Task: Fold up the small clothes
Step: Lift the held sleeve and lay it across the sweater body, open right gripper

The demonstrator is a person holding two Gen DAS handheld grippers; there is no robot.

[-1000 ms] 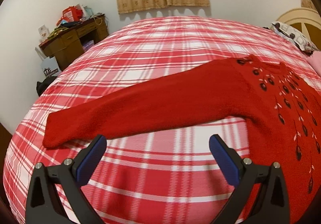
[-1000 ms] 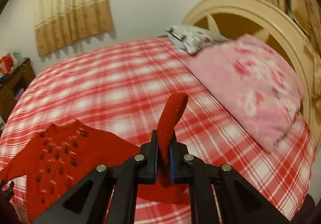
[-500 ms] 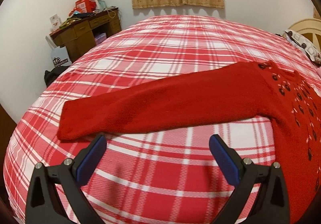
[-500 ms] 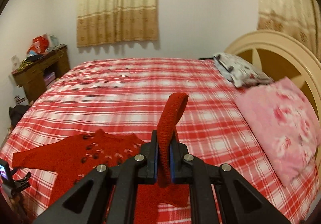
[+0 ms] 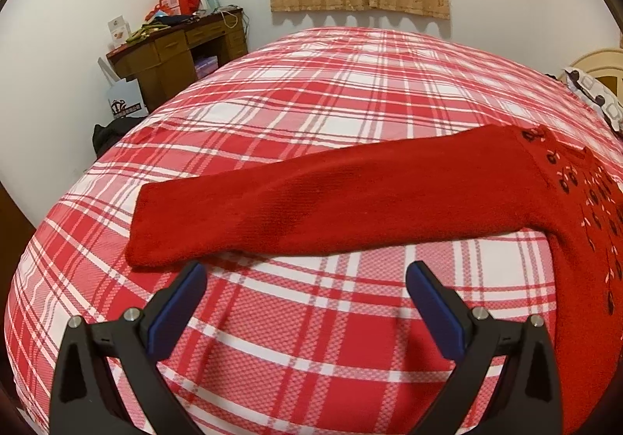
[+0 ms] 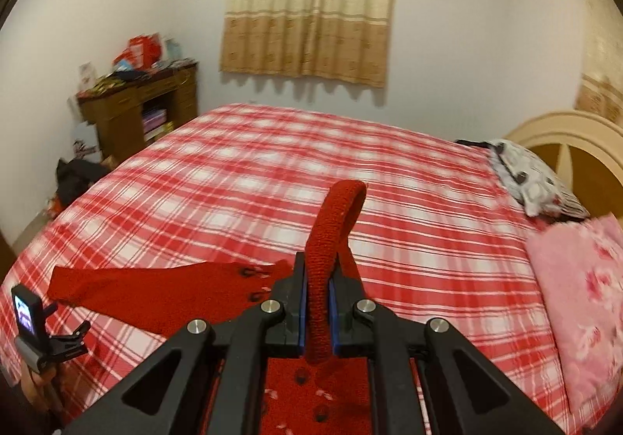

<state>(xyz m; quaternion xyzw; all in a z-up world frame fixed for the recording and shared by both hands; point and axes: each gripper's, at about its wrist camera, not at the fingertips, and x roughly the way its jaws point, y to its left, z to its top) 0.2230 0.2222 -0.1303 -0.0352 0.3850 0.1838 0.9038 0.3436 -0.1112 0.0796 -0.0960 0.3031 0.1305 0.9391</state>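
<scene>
left wrist view has the left gripper point(image 5: 305, 289) hanging just short of the red sweater point(image 5: 389, 197), jaws spread wide with nothing between them, tilted down at the plaid bedspread point(image 5: 311, 104). the sweater lies flat on the bed with one long sleeve point(image 5: 311, 201) stretched out to the left, its cuff just beyond the left blue pad, so my guess is that sleeve is the one lined up to be grabbed and folded in. right wrist view shows the right gripper point(image 6: 317, 302) pressed together on the other sleeve's cuff point(image 6: 331, 240), which sticks up out of the jaws in a loop, raised off the bed, probably so it can be carried across the body of the sweater instead of dragged. you can see the patterned front of the sweater right under that gripper, which fits with a sleeve-over-chest fold. pink pillow point(image 6: 584, 298) and a patterned one sit off to the right by the headboard, well apart from the work, and a cluttered wooden desk point(image 5: 175, 53) stands against the far wall
</scene>
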